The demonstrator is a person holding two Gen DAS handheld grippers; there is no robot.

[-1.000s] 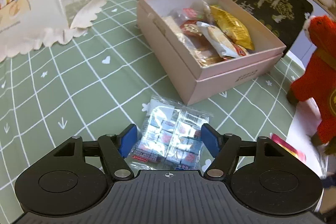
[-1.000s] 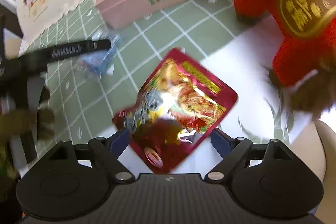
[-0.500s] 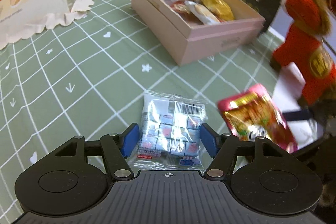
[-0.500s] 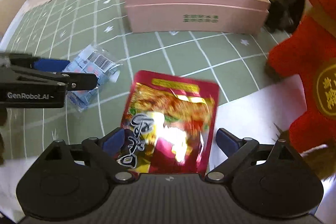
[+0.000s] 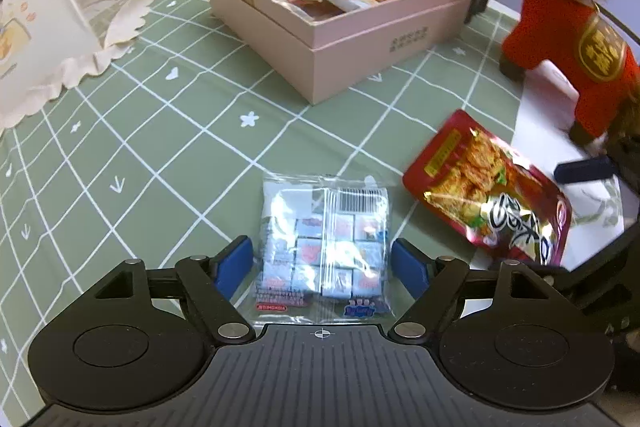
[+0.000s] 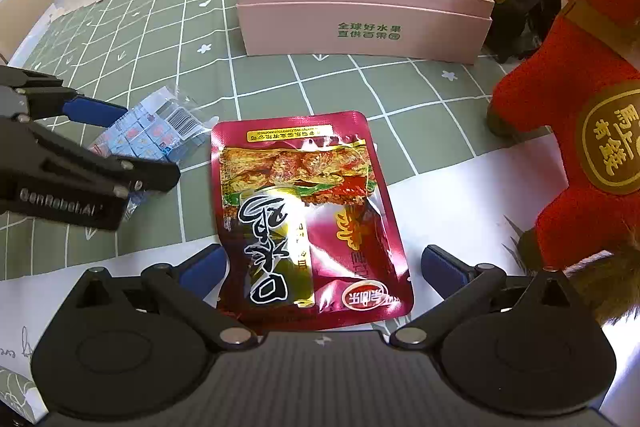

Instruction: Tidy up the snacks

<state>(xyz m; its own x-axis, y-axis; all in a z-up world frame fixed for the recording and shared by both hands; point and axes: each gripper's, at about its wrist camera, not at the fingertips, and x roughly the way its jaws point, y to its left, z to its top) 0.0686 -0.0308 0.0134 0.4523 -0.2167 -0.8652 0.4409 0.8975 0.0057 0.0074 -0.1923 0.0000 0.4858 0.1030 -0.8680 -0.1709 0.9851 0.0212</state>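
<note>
Pink box [image 6: 362, 23] sits open at the back of the green cloth [image 5: 160, 131], already part-filled with snacks; two packets lie loose in front of it, so the step in hand looks like the pick-up. Right gripper [image 6: 324, 267] straddles the red pouch [image 6: 304, 211], jaws opening and pads clear of it; left gripper [image 5: 322, 263] straddles the clear candy pack [image 5: 324, 239], jaws also opening, apparently not pressing, though the film edge makes contact hard to judge. Next: settle lower, close on each packet, lift and carry to the box.
</note>
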